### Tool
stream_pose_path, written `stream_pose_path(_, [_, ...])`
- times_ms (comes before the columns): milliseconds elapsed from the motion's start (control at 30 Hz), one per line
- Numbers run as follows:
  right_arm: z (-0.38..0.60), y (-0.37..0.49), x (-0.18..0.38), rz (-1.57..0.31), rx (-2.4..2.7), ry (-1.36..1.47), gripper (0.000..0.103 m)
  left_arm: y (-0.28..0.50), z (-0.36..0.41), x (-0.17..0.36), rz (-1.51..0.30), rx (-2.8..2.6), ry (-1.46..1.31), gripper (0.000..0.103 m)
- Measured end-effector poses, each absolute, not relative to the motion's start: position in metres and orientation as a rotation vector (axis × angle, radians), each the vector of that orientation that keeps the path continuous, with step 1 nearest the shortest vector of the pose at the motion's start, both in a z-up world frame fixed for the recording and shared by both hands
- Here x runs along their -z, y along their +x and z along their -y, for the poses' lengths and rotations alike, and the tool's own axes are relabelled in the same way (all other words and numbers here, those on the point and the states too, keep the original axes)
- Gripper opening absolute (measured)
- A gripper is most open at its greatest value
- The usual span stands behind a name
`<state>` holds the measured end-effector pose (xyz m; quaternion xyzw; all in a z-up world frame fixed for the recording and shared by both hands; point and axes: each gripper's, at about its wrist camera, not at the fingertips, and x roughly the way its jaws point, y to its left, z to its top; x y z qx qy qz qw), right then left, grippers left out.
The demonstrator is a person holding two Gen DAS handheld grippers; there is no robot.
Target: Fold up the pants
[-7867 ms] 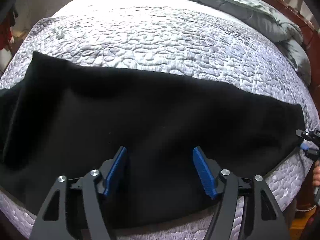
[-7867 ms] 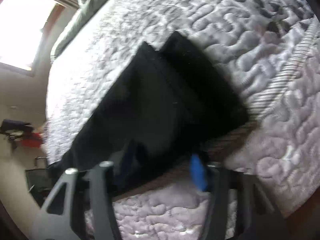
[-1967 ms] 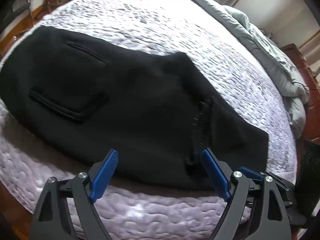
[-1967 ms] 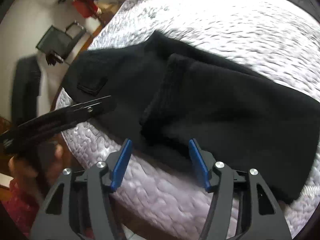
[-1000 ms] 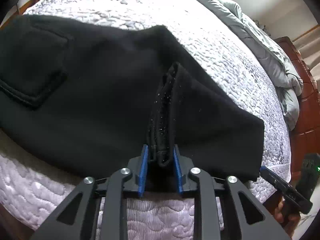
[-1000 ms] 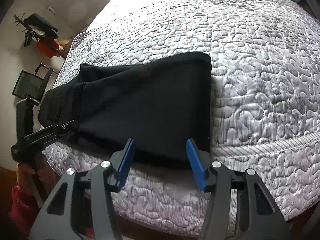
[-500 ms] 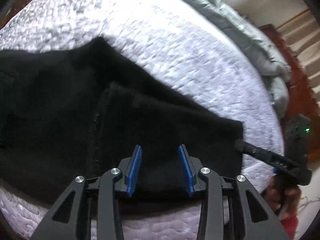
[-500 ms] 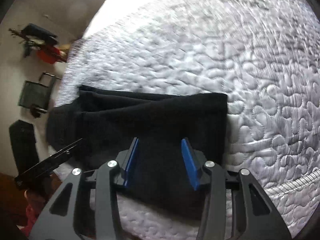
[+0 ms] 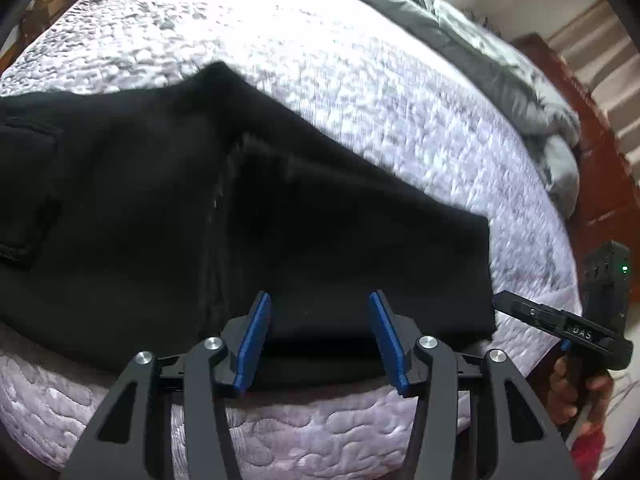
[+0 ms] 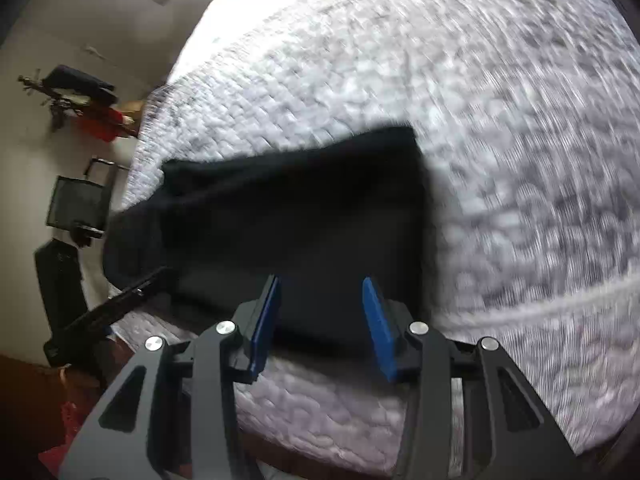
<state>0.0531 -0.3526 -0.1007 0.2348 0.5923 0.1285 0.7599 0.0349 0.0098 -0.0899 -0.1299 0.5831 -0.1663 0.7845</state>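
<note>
A bed [image 9: 360, 92] with a pale quilted cover fills both views. A grey duvet [image 9: 500, 72] is bunched along the bed's far edge in the left wrist view, with a reddish wooden bed frame [image 9: 600, 168] behind it at the far right corner.

The black pants [image 9: 160, 216] lie flat along the near edge of the bed, partly folded: one layer is doubled back over the other, and its edge runs as a seam-like line across the middle of the cloth. A pocket outline shows at the far left end. In the right wrist view the pants [image 10: 304, 232] form a dark, roughly rectangular block by the near edge, its right end cut square against the quilt; that view is blurred.

A black chair [image 10: 76, 204] stands against the wall past the bed's left end, with red cloth on a rack [image 10: 100, 120] farther along that wall.

The left gripper [image 9: 320, 340] sits over the near edge of the pants, blue pads spread apart with nothing between them. The right gripper [image 10: 320, 324] is likewise spread, hovering at the near edge over the right part of the pants. Each gripper shows in the other's view as a black bar at the side, the right gripper [image 9: 560, 324] held by a hand [image 9: 576, 392].
</note>
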Motion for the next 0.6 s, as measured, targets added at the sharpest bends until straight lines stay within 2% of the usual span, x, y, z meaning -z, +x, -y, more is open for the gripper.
stream_pose_path(67, [0.355,0.050,0.116,-1.311,-0.266,0.530,0.038,0.036,-0.012,0.101,-1.258,0.352,-0.300,0.052])
stream_pose_path(167, [0.355,0.051,0.131,-1.313,-0.257,0.523,0.036,0.038,-0.013,0.100,-1.257,0.361,-0.288,0.052])
stream_pose_path(300, [0.349,0.052,0.115,-1.311,-0.219,0.463,0.035,0.033,-0.022,0.088,-1.261,0.351,-0.324,0.052])
stream_pose_path(333, [0.345,0.052,0.110,-1.301,-0.208,0.440,0.037,0.029,-0.031,0.083,-1.255,0.354,-0.346,0.052])
stream_pose_path(400, [0.338,0.048,0.096,-1.268,-0.227,0.413,0.040,0.019,-0.052,0.072,-1.223,0.340,-0.368,0.064])
stream_pose_path(433, [0.333,0.046,0.089,-1.258,-0.252,0.412,0.043,0.012,-0.068,0.066,-1.195,0.302,-0.354,0.066])
stream_pose_path(600, [0.300,0.052,0.080,-1.250,-0.328,0.379,0.047,-0.015,-0.152,0.062,-1.156,0.124,-0.437,0.067])
